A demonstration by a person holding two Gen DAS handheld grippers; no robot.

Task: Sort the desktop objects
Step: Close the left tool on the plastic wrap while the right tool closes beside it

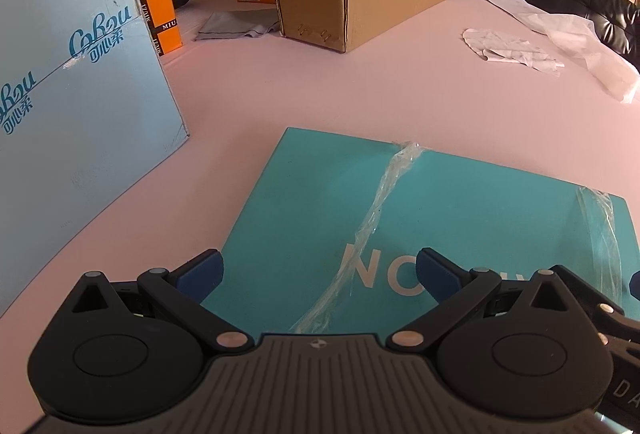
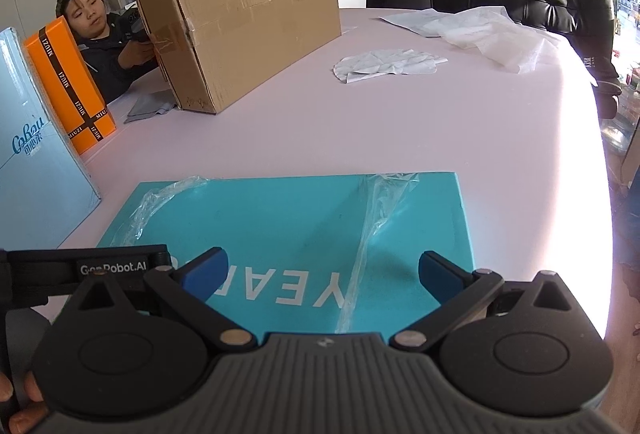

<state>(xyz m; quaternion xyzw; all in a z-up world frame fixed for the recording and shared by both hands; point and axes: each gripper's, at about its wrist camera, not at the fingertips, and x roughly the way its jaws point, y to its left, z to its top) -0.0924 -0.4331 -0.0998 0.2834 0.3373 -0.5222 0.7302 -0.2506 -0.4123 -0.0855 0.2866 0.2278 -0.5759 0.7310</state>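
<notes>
Hovering over the flat teal box (image 1: 420,201), which lies on the pink table (image 1: 360,93) just beside the pale blue carton (image 1: 72,73); left gripper (image 1: 318,272) and right gripper (image 2: 322,272) both have jaws spread wide, nothing held. Looks like the approach step, no grasp yet. Next move likely calls for each claw to drop onto a near edge and close; loose tape strips (image 2: 360,234) could slip.

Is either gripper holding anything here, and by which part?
Nothing. Left gripper and right gripper are open above the flat teal cardboard box.
</notes>
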